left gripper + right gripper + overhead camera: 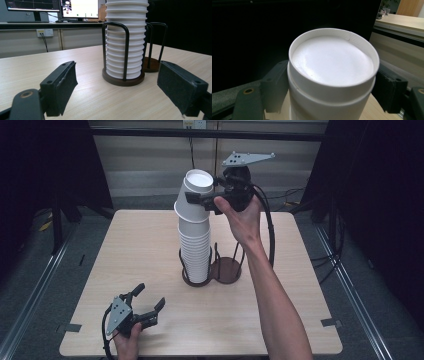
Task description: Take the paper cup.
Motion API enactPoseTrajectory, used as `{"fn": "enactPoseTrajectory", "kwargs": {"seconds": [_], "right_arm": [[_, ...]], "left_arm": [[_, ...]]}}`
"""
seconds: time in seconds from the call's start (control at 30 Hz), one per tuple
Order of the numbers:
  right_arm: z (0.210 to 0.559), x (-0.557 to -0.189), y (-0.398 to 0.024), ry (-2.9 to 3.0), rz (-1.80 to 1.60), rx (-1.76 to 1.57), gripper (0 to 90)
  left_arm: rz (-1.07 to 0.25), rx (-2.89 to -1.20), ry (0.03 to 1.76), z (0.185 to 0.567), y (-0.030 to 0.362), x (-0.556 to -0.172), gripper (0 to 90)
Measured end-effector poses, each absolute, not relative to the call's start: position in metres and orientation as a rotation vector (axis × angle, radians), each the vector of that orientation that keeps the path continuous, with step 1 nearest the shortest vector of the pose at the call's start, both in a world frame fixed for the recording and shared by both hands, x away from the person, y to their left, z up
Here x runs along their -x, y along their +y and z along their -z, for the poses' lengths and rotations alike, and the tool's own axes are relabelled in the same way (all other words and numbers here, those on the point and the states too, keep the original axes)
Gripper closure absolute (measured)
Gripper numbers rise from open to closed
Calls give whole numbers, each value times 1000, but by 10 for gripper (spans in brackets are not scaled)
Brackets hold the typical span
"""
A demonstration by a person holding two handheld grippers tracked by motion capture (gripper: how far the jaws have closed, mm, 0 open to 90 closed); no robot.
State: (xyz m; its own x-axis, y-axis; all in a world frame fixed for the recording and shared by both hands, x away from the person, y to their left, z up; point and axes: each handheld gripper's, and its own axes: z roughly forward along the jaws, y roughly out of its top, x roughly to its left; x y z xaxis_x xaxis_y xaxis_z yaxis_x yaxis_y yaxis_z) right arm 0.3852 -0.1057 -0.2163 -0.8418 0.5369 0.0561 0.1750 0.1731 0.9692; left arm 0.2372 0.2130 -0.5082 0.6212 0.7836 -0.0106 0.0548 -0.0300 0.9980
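White top cup (196, 195): upside down, tilted, on the stack (194, 250) in the wire holder (196, 279)
Right gripper (196, 200): fingers clamped on that cup
Left gripper (149, 301): fingers released, low over the desk (150, 240)

Premises: a lab or test room set up for recording. A bare wooden table (150, 250) stands alone on grey carpet (30, 270), ringed by black curtains (380, 195) left and right. Metal floor rails (35, 290) run along both sides of the table. Tape marks (331, 322) sit at its near corners. Cables (295, 195) trail along the far wall. Beyond, a bench carries monitors (80, 8) above a wall socket (45, 32), as in an office workspace.
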Motion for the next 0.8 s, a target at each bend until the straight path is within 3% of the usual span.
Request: {"fn": "enactPoseTrajectory", "kwargs": {"seconds": [0.8], "right_arm": [[213, -378, -113, 2036, -1835, -687, 227]], "left_arm": [[-673, -1500, 739, 508, 212, -237, 158]]}}
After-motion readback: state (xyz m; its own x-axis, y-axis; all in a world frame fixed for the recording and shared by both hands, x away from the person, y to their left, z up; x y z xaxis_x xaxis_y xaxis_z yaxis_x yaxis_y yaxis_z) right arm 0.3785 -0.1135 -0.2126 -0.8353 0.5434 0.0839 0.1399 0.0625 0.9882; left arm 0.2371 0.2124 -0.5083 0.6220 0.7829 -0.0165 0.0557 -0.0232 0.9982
